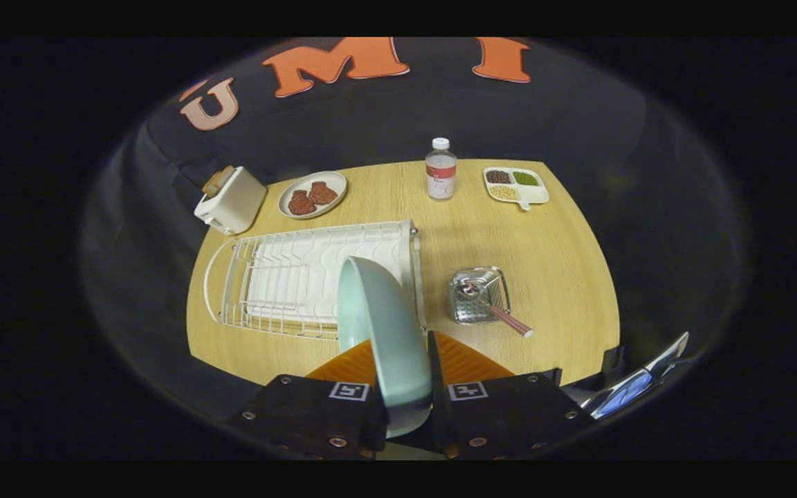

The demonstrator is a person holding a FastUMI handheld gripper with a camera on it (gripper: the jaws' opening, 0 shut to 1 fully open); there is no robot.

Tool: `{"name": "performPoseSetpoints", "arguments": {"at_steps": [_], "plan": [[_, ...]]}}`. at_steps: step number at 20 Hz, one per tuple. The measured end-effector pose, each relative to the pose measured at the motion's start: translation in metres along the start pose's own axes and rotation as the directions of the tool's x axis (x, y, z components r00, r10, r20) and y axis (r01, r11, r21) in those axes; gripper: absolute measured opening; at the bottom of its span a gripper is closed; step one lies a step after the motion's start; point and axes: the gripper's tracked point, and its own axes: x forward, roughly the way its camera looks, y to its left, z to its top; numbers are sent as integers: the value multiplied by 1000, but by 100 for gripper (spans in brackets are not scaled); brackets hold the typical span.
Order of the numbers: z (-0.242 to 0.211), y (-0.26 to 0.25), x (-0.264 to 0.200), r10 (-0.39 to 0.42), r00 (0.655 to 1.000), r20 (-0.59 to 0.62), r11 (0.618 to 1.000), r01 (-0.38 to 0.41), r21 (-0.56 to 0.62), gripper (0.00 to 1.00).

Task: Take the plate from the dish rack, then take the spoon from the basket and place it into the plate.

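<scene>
My fingers (404,387) were clamped on the pale green plate (381,332), held on edge above the bench (551,249) in front of the white dish rack (301,277). The spoon (492,308) sat in the metal basket (479,296) beside the rack.

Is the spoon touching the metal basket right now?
Touching. The gripper view shows the spoon lying in the basket, its bowl inside and its handle resting across the rim. The gripper is elsewhere, shut on the plate.
</scene>
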Motion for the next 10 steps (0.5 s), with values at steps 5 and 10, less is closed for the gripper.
{"name": "performPoseSetpoints", "arguments": {"at_steps": [5,10], "plan": [[-40,-21,-1,74,997,-2,996,-73,54,27],[-88,-37,15,160,987,-32,981,-155,114,27]]}}
